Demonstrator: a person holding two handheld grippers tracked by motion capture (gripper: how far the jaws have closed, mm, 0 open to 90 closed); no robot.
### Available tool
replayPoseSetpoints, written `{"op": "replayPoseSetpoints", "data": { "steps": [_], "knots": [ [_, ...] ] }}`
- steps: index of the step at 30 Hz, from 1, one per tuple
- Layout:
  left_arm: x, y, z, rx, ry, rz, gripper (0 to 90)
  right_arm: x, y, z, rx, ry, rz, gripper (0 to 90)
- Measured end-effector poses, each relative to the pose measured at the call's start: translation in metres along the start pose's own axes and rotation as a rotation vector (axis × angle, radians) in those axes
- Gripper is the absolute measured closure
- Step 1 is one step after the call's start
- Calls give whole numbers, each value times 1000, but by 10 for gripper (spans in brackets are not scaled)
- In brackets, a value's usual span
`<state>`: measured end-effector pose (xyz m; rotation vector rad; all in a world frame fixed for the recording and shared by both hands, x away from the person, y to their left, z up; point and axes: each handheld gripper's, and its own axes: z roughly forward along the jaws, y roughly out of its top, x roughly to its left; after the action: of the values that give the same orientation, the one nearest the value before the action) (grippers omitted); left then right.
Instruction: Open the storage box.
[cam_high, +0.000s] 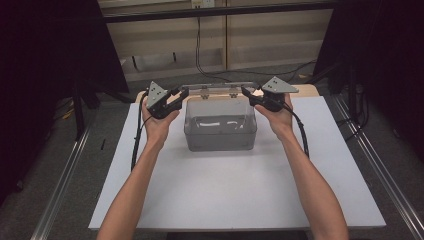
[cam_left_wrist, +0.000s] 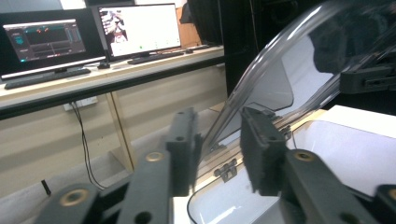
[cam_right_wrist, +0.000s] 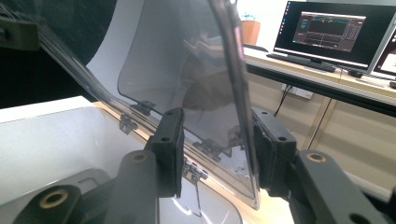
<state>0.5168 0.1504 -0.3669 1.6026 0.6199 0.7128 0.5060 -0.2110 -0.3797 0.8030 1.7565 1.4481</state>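
A clear plastic box (cam_high: 220, 131) stands on the white table top (cam_high: 225, 185), with its hinged lid (cam_high: 220, 88) raised and tilted back. My left gripper (cam_high: 183, 93) is at the lid's left edge and my right gripper (cam_high: 245, 91) at its right edge. In the left gripper view the jaws of my left gripper (cam_left_wrist: 217, 140) stand apart around the lid's edge (cam_left_wrist: 261, 60), with gaps on both sides. In the right gripper view my right gripper (cam_right_wrist: 215, 140) is open too, and the lid's edge (cam_right_wrist: 233, 70) runs close to the right-hand jaw. Small hinges (cam_right_wrist: 201, 172) join lid and box.
The box sits toward the far half of the table, with bare white surface in front and at both sides. Beyond the table are a wooden bench with monitors (cam_left_wrist: 140, 28) and a keyboard, and dark curtains (cam_high: 50, 50) at left and right. Metal rails (cam_high: 380, 170) run along the floor.
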Motion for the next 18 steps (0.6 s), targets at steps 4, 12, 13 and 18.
{"op": "replayPoseSetpoints", "data": {
  "steps": [4,12,13,18],
  "knots": [
    [-2,1,3,25,-5,49,638,0,0,0,-2,0,4,572],
    [4,-5,6,26,-4,29,650,-2,0,2,-5,1,12,572],
    [4,-5,7,28,0,36,648,-2,0,2,-6,0,12,572],
    [4,-8,12,37,-2,48,653,-3,0,3,-11,-1,16,571]
  ]
}}
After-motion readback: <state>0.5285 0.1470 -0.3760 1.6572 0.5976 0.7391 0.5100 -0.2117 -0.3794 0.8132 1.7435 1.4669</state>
